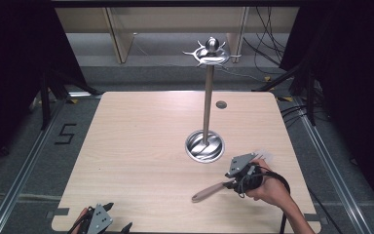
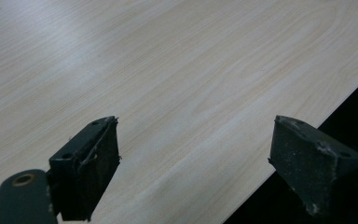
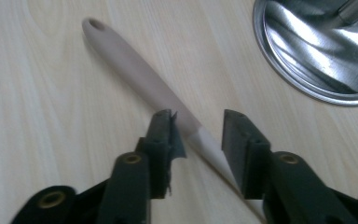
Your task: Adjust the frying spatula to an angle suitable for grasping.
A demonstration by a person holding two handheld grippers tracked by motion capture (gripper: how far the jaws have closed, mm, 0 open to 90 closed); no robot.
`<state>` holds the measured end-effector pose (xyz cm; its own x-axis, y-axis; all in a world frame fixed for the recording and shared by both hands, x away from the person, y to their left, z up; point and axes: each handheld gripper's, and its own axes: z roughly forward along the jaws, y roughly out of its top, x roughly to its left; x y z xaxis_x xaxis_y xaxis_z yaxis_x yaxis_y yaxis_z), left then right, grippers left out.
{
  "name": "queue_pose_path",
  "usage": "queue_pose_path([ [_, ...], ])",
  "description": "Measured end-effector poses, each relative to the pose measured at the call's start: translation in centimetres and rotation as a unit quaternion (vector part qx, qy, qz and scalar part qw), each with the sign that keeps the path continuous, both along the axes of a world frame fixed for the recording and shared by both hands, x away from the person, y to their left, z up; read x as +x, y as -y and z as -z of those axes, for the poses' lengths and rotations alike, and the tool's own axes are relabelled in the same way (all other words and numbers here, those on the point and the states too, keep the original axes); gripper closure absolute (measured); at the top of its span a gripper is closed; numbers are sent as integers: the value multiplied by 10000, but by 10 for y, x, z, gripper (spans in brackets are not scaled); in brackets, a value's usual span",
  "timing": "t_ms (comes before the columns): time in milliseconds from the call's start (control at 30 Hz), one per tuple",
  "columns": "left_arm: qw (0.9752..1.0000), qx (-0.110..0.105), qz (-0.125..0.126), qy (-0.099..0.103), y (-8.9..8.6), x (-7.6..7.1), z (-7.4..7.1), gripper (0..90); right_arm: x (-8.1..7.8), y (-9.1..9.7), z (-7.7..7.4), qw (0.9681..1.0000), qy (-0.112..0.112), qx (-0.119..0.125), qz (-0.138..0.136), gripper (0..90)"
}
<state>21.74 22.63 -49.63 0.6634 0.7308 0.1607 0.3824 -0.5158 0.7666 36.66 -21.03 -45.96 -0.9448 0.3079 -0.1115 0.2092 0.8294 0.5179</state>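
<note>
A utensil with a long beige handle (image 1: pixel 207 192) lies flat on the wooden table (image 1: pixel 141 141), near the front right. Its handle (image 3: pixel 135 70) has a hanging hole at the far end and runs back between the jaws of my right gripper (image 3: pixel 198 122). Those jaws stand apart on either side of the handle without pressing on it. A hand holds the right gripper (image 1: pixel 229 185) just in front of the stand. My left gripper (image 1: pixel 118 216) rests at the table's front left corner. The left gripper (image 2: pixel 196 140) is wide open over bare wood by the edge.
A tall metal stand (image 1: pixel 207 97) rises from a round shiny base (image 1: pixel 204 146) mid-table, with a ring of hooks (image 1: pixel 212 52) on top. The base's rim (image 3: pixel 317 51) is close to the right gripper's right jaw. A small grey disc (image 1: pixel 221 104) sits at the back.
</note>
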Motion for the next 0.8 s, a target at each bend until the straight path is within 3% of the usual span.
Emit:
queue_pose_path([
  [33,10000,0,0,0,0,0,0,150,1,0,1,9999,-108,-73,48,574],
  [67,10000,4,1,-12,0,0,0,150,4,-1,3,9998,-123,-142,-106,553],
  [300,10000,15,-9,-2,0,0,0,150,15,-10,11,9973,-337,-522,-391,500],
  [333,9999,-68,-67,-47,1,-1,1,150,15,-14,13,9961,-456,-695,-295,500],
  [400,10000,-7,-2,-24,0,0,0,150,18,-16,16,9944,-553,-833,-340,513],
  [433,10000,-7,-2,-24,0,0,0,150,21,-18,16,9941,-427,-862,-493,521],
  [467,9999,-117,-88,-6,1,-1,2,150,22,-19,16,9936,-489,-892,-486,523],
  [533,10000,9,19,1,0,0,0,150,22,-22,17,9923,-569,-1027,-393,537],
  [567,9999,-86,-105,-22,2,-1,2,150,23,-24,17,9910,-595,-1118,-434,545],
  [600,10000,25,17,-20,0,0,0,150,23,-26,17,9885,-578,-1363,-304,558],
  [633,10000,27,18,-11,0,0,0,150,26,-29,18,9865,-540,-1462,-499,565],
  [667,10000,27,18,-11,0,0,0,150,26,-29,18,9865,-540,-1462,-499,565],
  [700,10000,32,35,-1,0,0,0,150,29,-31,19,9855,-519,-1444,-718,580],
  [733,10000,24,29,-1,0,0,0,150,28,-33,17,9842,-656,-1561,-522,585],
  [767,10000,14,12,-11,0,0,0,150,29,-33,17,9833,-696,-1588,-551,588],
  [800,10000,2,4,-22,0,-1,0,150,29,-36,16,9792,-654,-1771,-737,603],
])
